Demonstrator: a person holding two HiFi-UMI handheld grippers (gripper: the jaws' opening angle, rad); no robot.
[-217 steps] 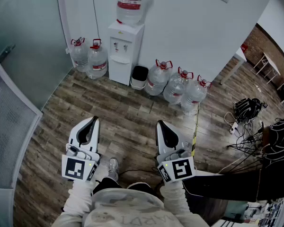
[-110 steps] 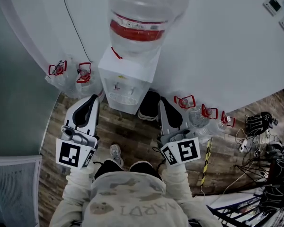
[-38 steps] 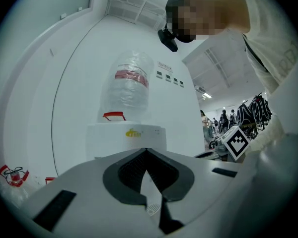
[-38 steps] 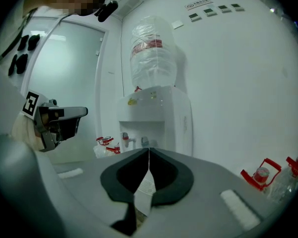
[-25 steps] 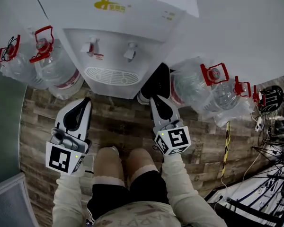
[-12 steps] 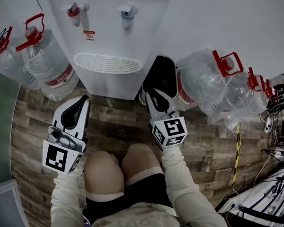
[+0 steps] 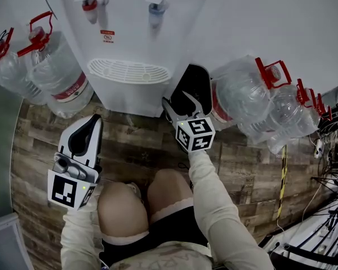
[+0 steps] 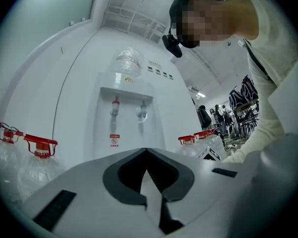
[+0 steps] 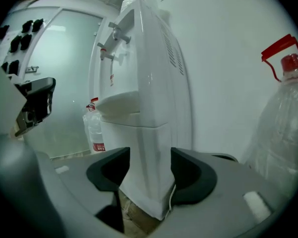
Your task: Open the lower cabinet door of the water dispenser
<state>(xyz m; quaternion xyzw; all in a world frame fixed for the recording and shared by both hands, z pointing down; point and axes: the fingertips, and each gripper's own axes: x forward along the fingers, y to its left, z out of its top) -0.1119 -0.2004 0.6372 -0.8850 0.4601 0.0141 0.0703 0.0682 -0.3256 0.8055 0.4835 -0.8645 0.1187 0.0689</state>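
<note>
Approach stage here, nothing is open yet. I'm crouched in front of the water dispenser (image 7: 129, 49), and its lower cabinet door (image 9: 139, 152) sits shut below the drip tray, running down to the wood floor (image 7: 141, 145).

My right tongs (image 7: 180, 104) have just been opening and the jaws now stand wide apart. In the right gripper view the cabinet's front right corner lines up in the gap. The pads aren't pressing on it, so I've got hold of nothing. The tips hang low by that corner, just beside the black bin (image 7: 194, 86) wedged between the dispenser and the water jugs (image 7: 242, 94) on that side.

My left tongs (image 7: 93, 121) are pinched together and empty. They sit well back from the dispenser, over the floor by my left knee (image 7: 121, 207).

Next move, as I read it: ease the right tongs onto the door's free edge, close on it or hook it, then pull back toward me so it swings. I can't make out a handle or which side the hinge is on, so that needs sorting first. The bin is close enough to get in the way.

Pose-wise, my right arm is stretched forward with the marker cube (image 7: 194, 134) facing up and the jaws tipped slightly down at the cabinet. The left arm is tucked in, its tongs about level and pointing at the dispenser's front.
</note>
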